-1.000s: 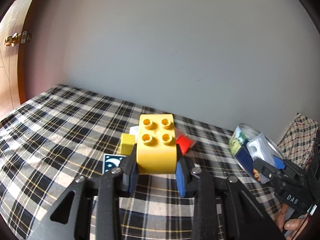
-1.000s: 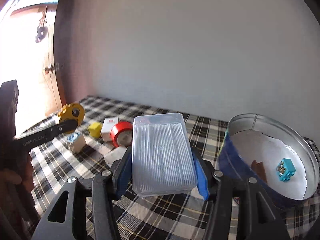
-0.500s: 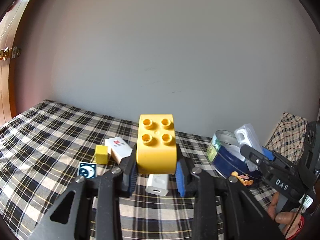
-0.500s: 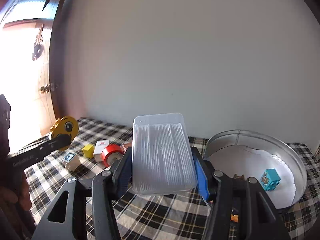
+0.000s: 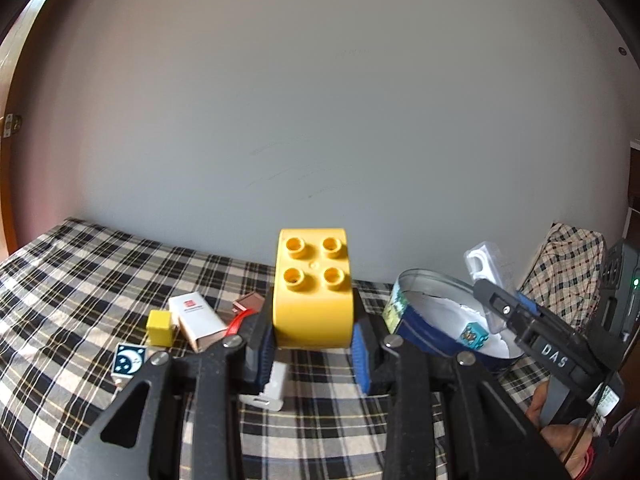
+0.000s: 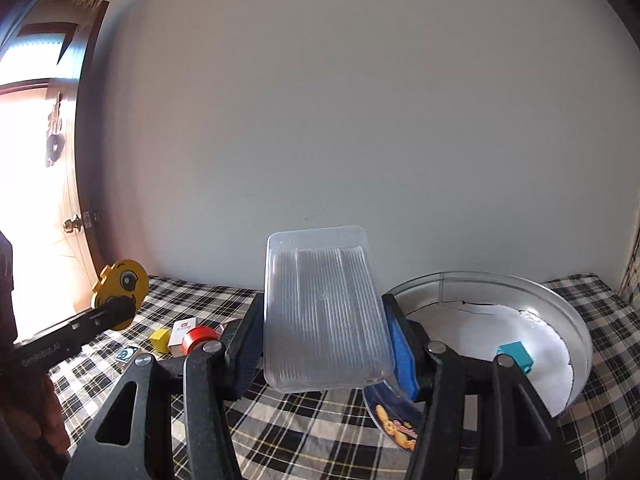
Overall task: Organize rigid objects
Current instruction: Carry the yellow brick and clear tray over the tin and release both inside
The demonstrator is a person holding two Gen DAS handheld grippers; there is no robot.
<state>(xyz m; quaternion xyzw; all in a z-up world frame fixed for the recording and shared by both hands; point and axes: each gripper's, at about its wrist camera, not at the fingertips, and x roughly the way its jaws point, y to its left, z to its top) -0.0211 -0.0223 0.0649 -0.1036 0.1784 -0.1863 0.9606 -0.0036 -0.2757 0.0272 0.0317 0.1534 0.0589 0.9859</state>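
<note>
My left gripper [image 5: 312,344] is shut on a big yellow studded brick [image 5: 312,292], held above the checked cloth. My right gripper [image 6: 326,344] is shut on a clear ribbed plastic box [image 6: 326,312], lifted just left of the round blue tin [image 6: 560,320]. A small teal cube [image 6: 516,354] lies on the white paper inside that tin. In the left wrist view the tin [image 5: 420,332] sits to the right, with the right gripper [image 5: 500,300] and its clear box [image 5: 486,264] over it. The yellow brick [image 6: 120,288] shows at the left of the right wrist view.
On the checked cloth [image 5: 72,280] lie a small yellow cube [image 5: 160,326], a white box with a red logo [image 5: 196,320], a red tape roll [image 6: 198,338], a card with a moon print [image 5: 128,360] and a white charger [image 5: 272,388]. A grey wall stands close behind.
Both grippers rose with their loads and swung; the tin now sits nearer the middle of the left view, and the loose items have shifted left and lower in both views.
</note>
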